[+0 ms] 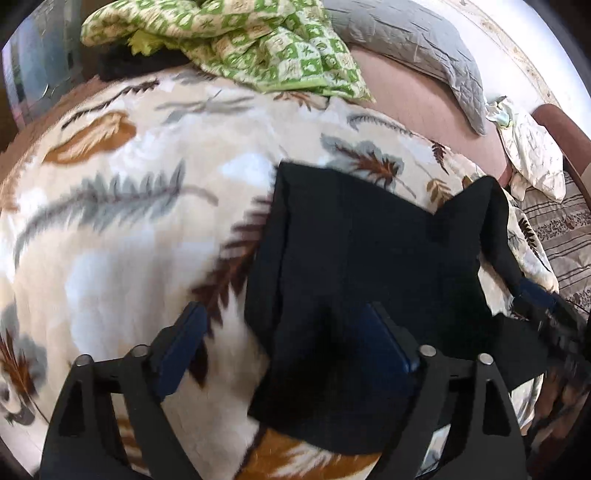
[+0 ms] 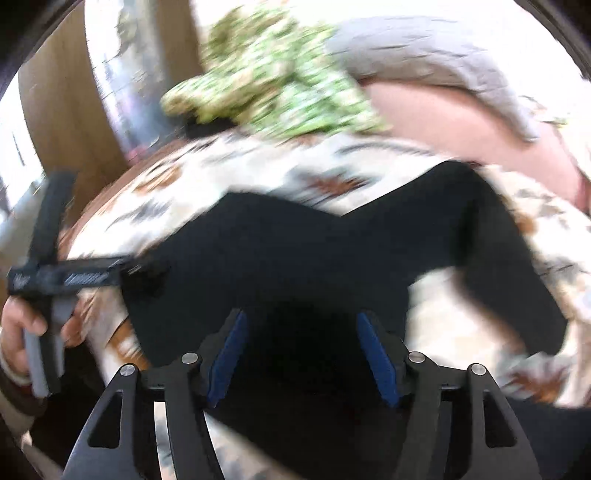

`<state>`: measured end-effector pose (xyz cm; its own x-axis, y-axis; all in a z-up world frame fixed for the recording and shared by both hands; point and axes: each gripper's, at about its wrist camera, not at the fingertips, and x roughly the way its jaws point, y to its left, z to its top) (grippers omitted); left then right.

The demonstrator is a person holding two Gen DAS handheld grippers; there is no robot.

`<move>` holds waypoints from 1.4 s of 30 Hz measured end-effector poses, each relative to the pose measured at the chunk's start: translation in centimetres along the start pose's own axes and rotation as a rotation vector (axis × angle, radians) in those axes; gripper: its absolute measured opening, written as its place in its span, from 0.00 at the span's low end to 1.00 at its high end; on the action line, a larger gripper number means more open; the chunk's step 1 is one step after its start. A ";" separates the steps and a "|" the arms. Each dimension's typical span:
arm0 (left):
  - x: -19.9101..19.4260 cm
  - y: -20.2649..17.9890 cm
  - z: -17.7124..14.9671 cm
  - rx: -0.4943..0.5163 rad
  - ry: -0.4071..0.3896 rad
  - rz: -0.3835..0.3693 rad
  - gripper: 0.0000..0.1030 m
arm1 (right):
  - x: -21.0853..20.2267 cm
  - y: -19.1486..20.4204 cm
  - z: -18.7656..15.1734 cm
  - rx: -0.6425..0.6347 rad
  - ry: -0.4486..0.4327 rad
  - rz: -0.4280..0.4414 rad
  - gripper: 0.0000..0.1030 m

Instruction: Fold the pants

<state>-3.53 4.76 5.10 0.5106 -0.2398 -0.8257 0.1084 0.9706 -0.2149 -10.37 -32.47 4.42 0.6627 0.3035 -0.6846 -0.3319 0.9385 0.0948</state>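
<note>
While both tongs gape empty, black pants (image 1: 369, 258) lie on a leaf-print blanket (image 1: 129, 221) beside grey pillow (image 1: 413, 33)

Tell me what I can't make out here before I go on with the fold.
- Right wrist view: motion blur smears the black pants, so layers and edges are unreadable.
- Left wrist view: the pants' near hem is hidden behind the open left gripper.
- Right gripper, open: the cloth below it is one dark mass.
- Dark item under the green quilt: unidentifiable.
</note>
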 end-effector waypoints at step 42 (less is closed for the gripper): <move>11.6 -6.7 10.8 0.496 0.033 -0.091 0.15 | 7.2 -21.0 3.7 0.059 0.176 -0.193 0.05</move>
<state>10.86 -4.35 2.57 0.4536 -0.3169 -0.8330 0.5479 0.8363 -0.0199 3.86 -49.41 0.19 0.5811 0.0892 -0.8089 -0.1672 0.9859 -0.0114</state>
